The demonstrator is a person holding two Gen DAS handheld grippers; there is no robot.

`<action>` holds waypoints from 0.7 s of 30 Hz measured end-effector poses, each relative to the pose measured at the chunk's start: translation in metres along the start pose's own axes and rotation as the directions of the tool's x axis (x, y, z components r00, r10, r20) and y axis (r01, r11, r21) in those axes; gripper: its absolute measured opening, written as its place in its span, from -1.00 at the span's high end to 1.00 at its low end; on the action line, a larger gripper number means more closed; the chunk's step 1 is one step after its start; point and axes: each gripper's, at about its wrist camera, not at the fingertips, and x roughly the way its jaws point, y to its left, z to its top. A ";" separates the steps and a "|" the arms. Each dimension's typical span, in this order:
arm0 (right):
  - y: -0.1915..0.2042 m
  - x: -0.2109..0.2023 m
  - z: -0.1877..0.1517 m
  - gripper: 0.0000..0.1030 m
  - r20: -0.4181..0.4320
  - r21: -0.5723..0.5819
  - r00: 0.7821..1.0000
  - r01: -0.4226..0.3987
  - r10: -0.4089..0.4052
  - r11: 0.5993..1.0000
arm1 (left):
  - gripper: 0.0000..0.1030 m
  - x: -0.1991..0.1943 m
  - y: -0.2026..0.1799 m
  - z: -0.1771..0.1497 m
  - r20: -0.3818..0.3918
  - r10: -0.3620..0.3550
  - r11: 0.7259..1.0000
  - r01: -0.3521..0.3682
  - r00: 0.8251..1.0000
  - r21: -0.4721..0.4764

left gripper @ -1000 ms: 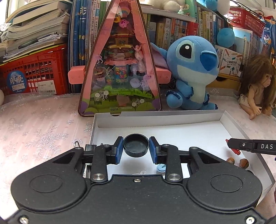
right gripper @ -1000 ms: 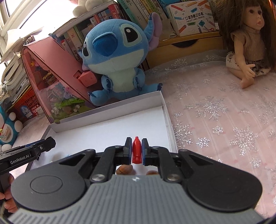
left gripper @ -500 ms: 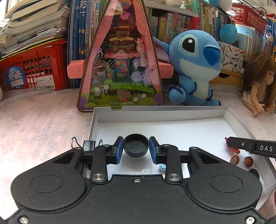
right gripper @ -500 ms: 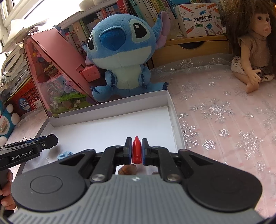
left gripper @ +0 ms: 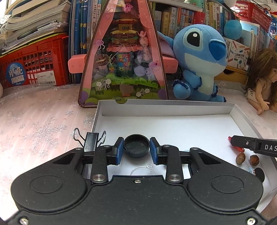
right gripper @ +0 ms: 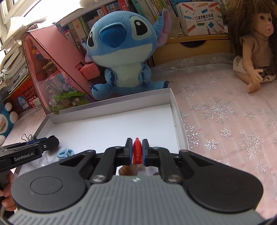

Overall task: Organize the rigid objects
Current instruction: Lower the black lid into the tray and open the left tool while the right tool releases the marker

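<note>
The counter is covered with a pink cloth bearing silver snowflakes. Along its rear edge stand a bookshelf packed with upright books, a red crate under stacked papers, and a wooden drawer unit. Bright daylight enters at the upper left of the right wrist view.

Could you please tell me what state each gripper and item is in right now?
Left gripper: shut on the black cap, hollow side up.
Right gripper: shut on the red piece, tip forward.
Box: open, no lid, mostly bare inside.
Binder clip: handles splayed, at the box's left edge.
Nuts: loose on the box floor, side by side.
Blue clip: lying loose in the box.
</note>
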 end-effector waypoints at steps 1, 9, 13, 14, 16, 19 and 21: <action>0.000 0.000 0.000 0.72 0.001 0.001 1.000 0.000 0.000 1.000 | 0.41 0.001 0.001 0.000 -0.003 -0.002 1.000 0.002 1.000 -0.003; 0.001 0.000 -0.001 0.72 0.011 0.006 1.000 0.018 -0.018 1.000 | 0.41 0.002 0.000 -0.001 -0.004 0.005 1.000 -0.005 1.000 0.008; 0.001 -0.002 -0.002 0.73 0.024 0.014 0.999 0.024 -0.024 1.000 | 0.41 0.002 0.000 -0.001 -0.003 0.007 1.000 -0.007 1.000 0.011; 0.001 -0.002 -0.002 0.73 0.030 0.017 0.999 0.026 -0.027 1.000 | 0.41 0.002 0.000 -0.001 -0.003 0.007 1.000 -0.007 1.000 0.011; 0.001 -0.003 -0.003 0.73 0.042 0.018 0.998 0.035 -0.035 0.999 | 0.41 0.002 -0.001 -0.001 -0.003 0.009 1.000 -0.009 1.000 0.013; 0.003 -0.003 -0.004 0.73 0.047 0.003 0.998 0.048 -0.048 0.999 | 0.41 0.002 -0.001 -0.002 -0.002 0.011 1.000 -0.011 1.000 0.016; 0.004 -0.003 -0.005 0.73 0.048 -0.003 0.997 0.054 -0.054 0.999 | 0.41 0.002 -0.001 -0.002 -0.001 0.012 1.000 -0.012 1.000 0.017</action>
